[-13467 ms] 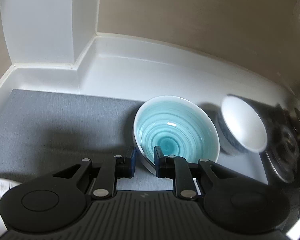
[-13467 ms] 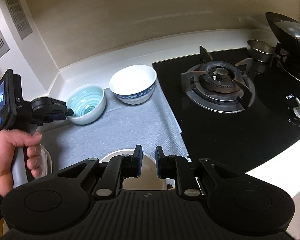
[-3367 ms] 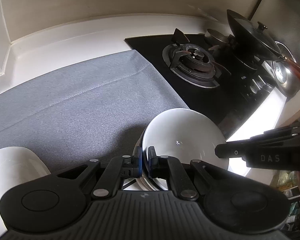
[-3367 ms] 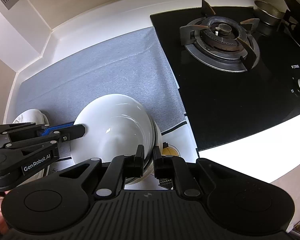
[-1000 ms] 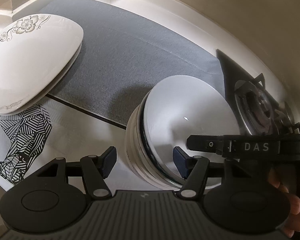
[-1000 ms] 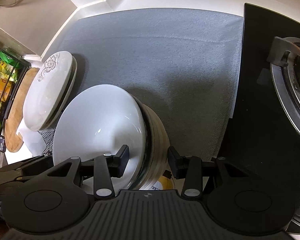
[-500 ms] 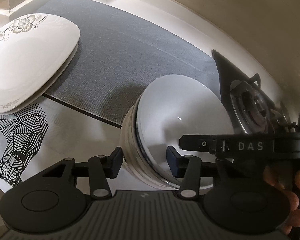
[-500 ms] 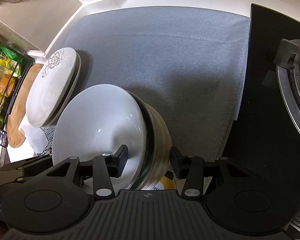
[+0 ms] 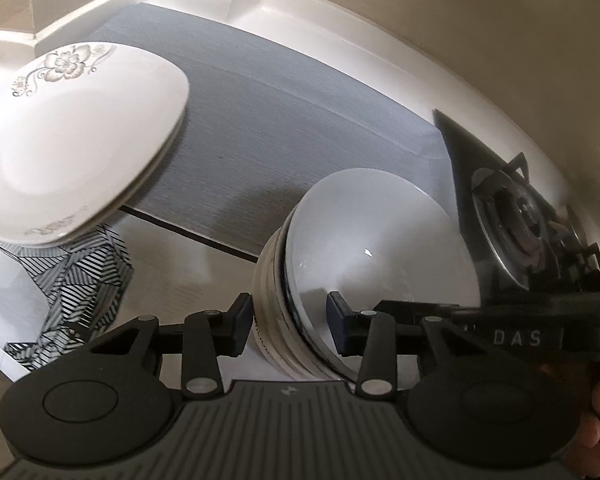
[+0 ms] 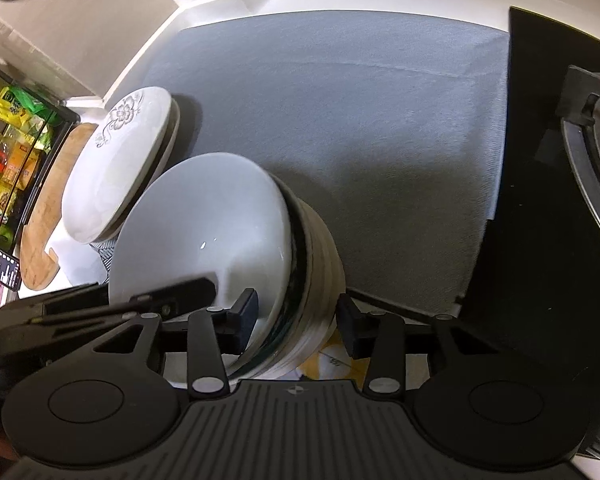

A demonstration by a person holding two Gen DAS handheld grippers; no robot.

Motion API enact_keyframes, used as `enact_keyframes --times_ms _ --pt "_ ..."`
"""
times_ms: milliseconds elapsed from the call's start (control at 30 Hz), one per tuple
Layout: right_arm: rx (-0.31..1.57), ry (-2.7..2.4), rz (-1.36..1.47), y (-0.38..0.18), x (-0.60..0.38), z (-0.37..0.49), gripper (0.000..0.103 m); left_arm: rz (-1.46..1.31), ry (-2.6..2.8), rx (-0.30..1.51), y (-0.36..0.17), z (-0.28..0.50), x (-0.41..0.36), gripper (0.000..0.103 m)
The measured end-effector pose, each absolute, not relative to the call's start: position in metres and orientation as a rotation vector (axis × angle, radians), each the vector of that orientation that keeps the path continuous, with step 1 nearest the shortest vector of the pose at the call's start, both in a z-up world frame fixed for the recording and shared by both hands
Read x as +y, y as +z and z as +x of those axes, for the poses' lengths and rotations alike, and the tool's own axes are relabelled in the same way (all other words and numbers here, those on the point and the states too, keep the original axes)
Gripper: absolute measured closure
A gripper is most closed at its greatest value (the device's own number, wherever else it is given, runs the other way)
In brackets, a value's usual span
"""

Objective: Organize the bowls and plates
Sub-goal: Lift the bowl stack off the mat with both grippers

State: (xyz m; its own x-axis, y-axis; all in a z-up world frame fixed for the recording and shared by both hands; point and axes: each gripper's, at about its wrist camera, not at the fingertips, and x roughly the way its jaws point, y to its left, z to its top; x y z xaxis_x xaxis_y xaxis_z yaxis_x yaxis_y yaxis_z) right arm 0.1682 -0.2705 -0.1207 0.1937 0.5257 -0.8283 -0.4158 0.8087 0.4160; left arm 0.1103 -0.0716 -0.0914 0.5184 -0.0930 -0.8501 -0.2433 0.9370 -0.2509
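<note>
A stack of nested bowls (image 9: pixel 364 256) with a plain white bowl on top stands at the front of the counter; it also shows in the right wrist view (image 10: pixel 204 232). My left gripper (image 9: pixel 292 320) is open, its jaws standing on either side of the stack's near rim. My right gripper (image 10: pixel 296 320) is open and straddles the opposite rim. A stack of white square plates with a grey flower print (image 9: pixel 72 140) lies to the left; it also shows in the right wrist view (image 10: pixel 120 160).
A grey mat (image 10: pixel 340 120) covers the counter behind the dishes. A black gas hob with a burner (image 9: pixel 520 220) lies to the right. Patterned paper (image 9: pixel 60 280) lies under the plates. A wooden board (image 10: pixel 44 216) and a shelf of packets are at far left.
Both grippers have stayed open around the bowl stack's rims. The left jaws have narrowed a little. The views have shifted slightly; the stack has not moved.
</note>
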Motion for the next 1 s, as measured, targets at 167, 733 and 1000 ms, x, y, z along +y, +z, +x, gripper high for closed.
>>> enact_keyframes --times_ms 167,733,1000 --pt "1.204 0.674 0.098 -0.121 -0.256 0.165 0.057 -0.378 0.123 1.018 -0.091 0.103 -0.06 0.058" --pt "1.228 0.712 0.102 -0.12 -0.237 0.161 0.057 -0.414 0.159 1.022 -0.089 0.089 -0.042 0.054" --pt "1.232 0.706 0.114 -0.121 -0.237 0.161 0.056 -0.41 0.146 1.026 -0.09 0.089 -0.041 0.054"
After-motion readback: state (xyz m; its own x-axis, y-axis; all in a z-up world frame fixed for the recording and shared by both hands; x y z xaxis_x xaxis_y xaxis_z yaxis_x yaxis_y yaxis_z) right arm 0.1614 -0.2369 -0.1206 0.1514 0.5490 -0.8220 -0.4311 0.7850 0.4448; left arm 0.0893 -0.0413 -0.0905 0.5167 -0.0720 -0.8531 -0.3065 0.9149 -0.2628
